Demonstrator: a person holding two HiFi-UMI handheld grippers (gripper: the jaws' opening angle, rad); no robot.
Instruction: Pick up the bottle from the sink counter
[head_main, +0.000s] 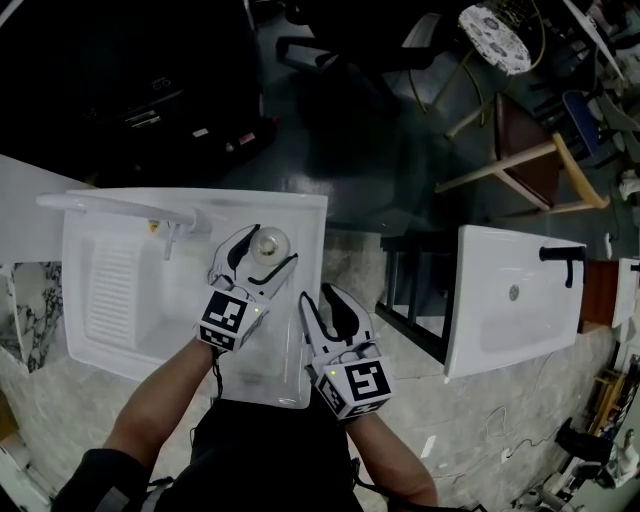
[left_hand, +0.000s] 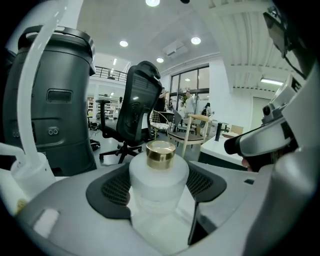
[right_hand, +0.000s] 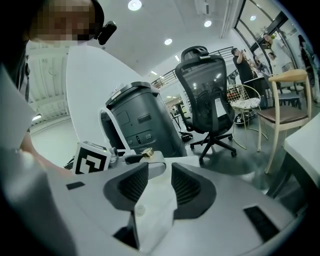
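Bottle: frosted white with a gold cap, upright on the white sink surface, on the flat strip just beside the basin. Cannot tell if its base is touching the surface or just clear of it.

Left tool is around the bottle. In the left gripper view the bottle fills the gap of the left tool, with both dark ribbed pads against its sides, so the tool is pinching it below the shoulder. The gold cap stands above the jaws.

Right tool is just beside the bottle, on the person's side, above the surface edge. In the right gripper view the right tool has its jaws spread with a narrow gap and nothing between them, only white surface showing through. Beyond its tips that view shows the bottle cap and the left tool's marker cube.

White faucet is near the bottle, across the basin's far rim. Person's left forearm runs from the bottle toward the camera.

Well apart from the bottle:
- second white sink unit with a black faucet
- wooden chair
- black office chair
- dark grey bin behind the bottle in the left gripper view
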